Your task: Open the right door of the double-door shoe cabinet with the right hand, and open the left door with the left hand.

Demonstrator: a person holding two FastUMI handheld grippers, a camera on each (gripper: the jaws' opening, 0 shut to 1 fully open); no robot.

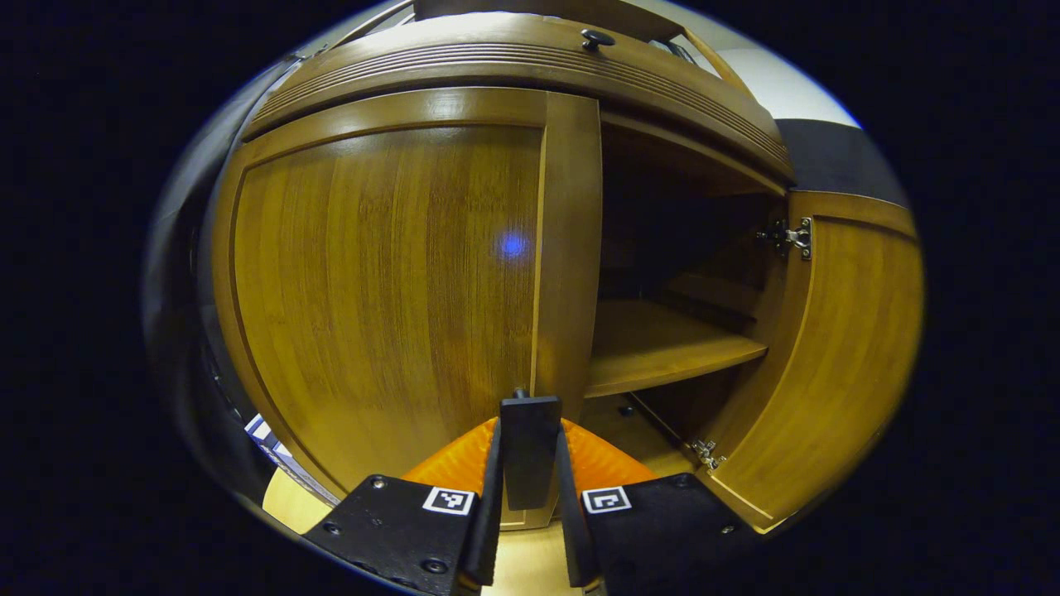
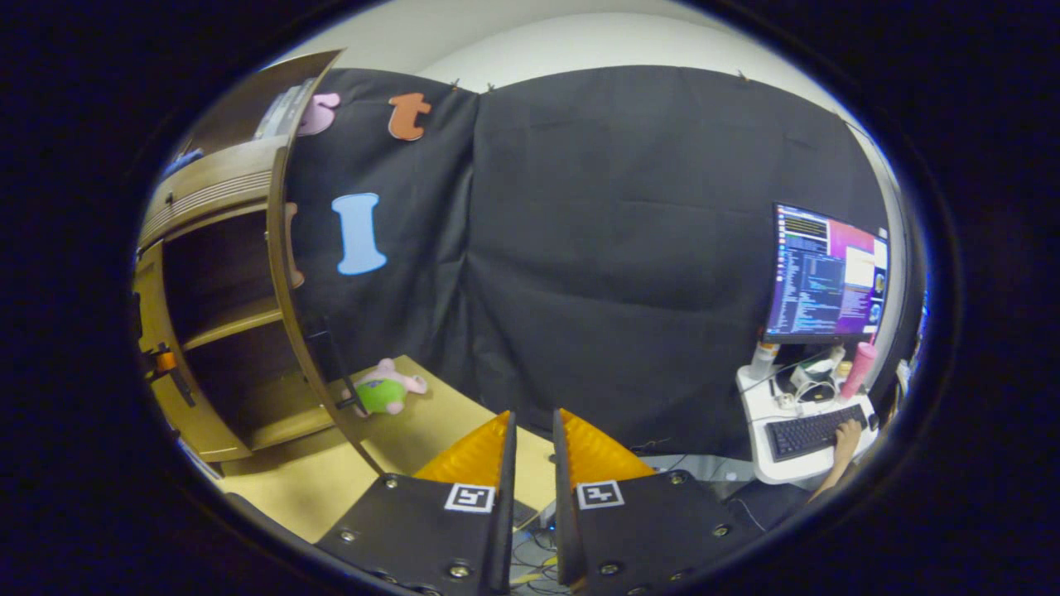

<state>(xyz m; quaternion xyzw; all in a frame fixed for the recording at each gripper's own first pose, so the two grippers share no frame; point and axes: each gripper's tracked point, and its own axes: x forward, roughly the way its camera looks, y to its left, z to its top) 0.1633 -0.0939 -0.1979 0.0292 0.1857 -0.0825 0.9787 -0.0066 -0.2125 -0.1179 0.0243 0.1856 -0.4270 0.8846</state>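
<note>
Left door shut — right door swung wide open.

Plush toy on table; monitor, keyboard, pink cup on white desk; a hand at keyboard.

Between the left gripper's fingers, a black handle covers whatever it is fixed to on the left door. Beyond the fingertips to the right, the cabinet's upper compartment is too dark to read. Far right of the right gripper's fingers, a person's hand is cut off by the edge.
</note>
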